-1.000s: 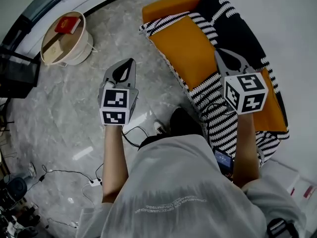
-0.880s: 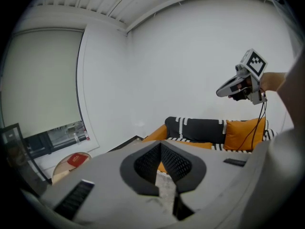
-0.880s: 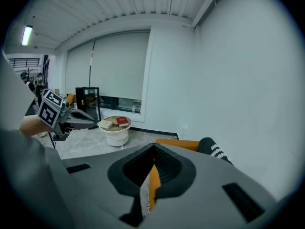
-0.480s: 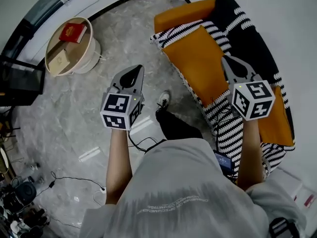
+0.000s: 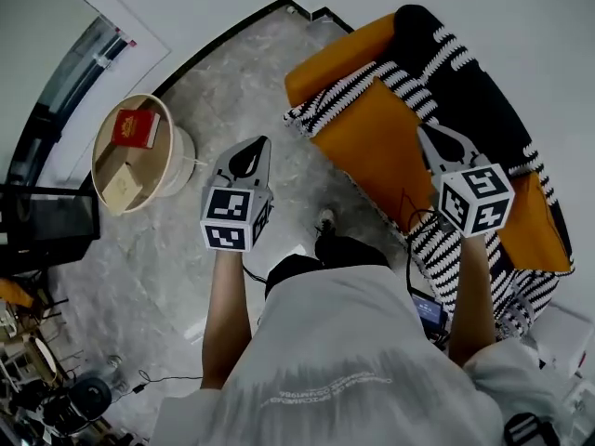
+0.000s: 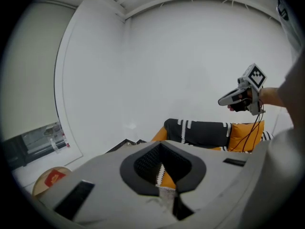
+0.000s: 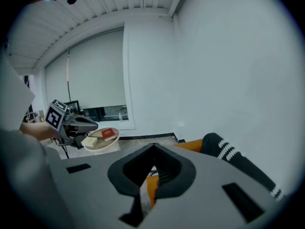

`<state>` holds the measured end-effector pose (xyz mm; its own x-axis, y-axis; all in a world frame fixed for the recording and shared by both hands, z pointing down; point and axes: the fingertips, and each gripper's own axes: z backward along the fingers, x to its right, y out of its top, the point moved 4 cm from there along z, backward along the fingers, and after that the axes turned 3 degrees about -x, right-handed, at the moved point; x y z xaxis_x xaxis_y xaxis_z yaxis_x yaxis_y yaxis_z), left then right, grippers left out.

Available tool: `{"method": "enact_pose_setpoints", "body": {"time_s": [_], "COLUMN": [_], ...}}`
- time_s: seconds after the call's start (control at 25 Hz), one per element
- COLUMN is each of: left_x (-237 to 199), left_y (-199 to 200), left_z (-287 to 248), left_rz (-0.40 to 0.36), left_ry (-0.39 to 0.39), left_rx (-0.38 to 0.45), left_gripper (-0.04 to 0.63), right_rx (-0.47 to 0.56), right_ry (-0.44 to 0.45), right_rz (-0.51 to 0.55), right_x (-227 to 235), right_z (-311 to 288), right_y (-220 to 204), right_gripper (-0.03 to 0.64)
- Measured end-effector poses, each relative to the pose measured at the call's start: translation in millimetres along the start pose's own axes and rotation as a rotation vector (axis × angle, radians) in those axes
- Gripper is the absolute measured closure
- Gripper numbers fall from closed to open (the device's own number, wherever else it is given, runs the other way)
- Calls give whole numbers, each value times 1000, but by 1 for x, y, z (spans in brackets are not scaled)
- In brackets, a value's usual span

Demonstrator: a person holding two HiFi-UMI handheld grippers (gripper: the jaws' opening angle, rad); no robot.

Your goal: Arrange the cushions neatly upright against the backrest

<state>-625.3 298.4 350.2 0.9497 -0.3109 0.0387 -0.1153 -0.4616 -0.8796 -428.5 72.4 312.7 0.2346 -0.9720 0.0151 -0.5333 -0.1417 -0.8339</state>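
- Far left, head view: dark screen [image 5: 42,235] at the pic edge. Cables [image 5: 139,379] trail on the grey stone floor [image 5: 214,72] below it.
- Round table [image 5: 178,156] next. Red book [image 5: 133,126] + tan box [image 5: 121,186] lie on top, near each other, not touching.
- Left gripper [image 5: 261,146]: held out over bare floor b/w table & sofa, pointing away from the person. Jaws fully together, tips meeting, nothing b/w them. Its own view shows only a bit of sofa through the hole behind the tips.
- Shoe [image 5: 325,221] on the floor just right of that gripper's marker cube, near the sofa's front edge.
- Sofa [image 5: 376,142]: orange seat, orange armrest [image 5: 339,49] at the far end. Black & white striped throw [image 5: 465,91] covers the backrest and hangs down the front.
- Right gripper [image 5: 425,134]: over the seat, close to the backrest, pointing toward the far end. Jaws closed tight, empty, touching nothing.
- Wire [image 5: 407,214] loops below it, across the striped front.
- Cushion [image 5: 537,226], orange: at the sofa's near right end, right of the right gripper's cube, beside the throw-covered backrest. Well apart from the 2 grippers. From above can't tell if it's upright or slumped; in the left gripper view it stands next to the black throw.
- Phone [image 5: 429,309], screen lit, at the person's right hip.
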Motion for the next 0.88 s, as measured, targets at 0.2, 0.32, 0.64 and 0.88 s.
{"method": "enact_pose_setpoints", "body": {"time_s": [0.2,0.32,0.64,0.88], "left_x": [-10,-13,-8,-17], "left_y": [14,18,12,6], "left_z": [-44,-74,-135,-165], "left_rz": [-7,-32,-172,-276], "left_ry": [-82,-132,-355,-509], "left_rx": [-23,-55,-181,-222], "left_gripper": [580,580,580,577], "right_rx": [-19,-22,-113,-193], "right_ry": [-25,-68,-168,-286], "right_rz": [-134,-171,-290,-379], "right_x": [23,39,44,12], "right_z": [-6,-5,4,13], "right_y": [-4,-5,-33,-60], "right_gripper": [614,614,615,615]}}
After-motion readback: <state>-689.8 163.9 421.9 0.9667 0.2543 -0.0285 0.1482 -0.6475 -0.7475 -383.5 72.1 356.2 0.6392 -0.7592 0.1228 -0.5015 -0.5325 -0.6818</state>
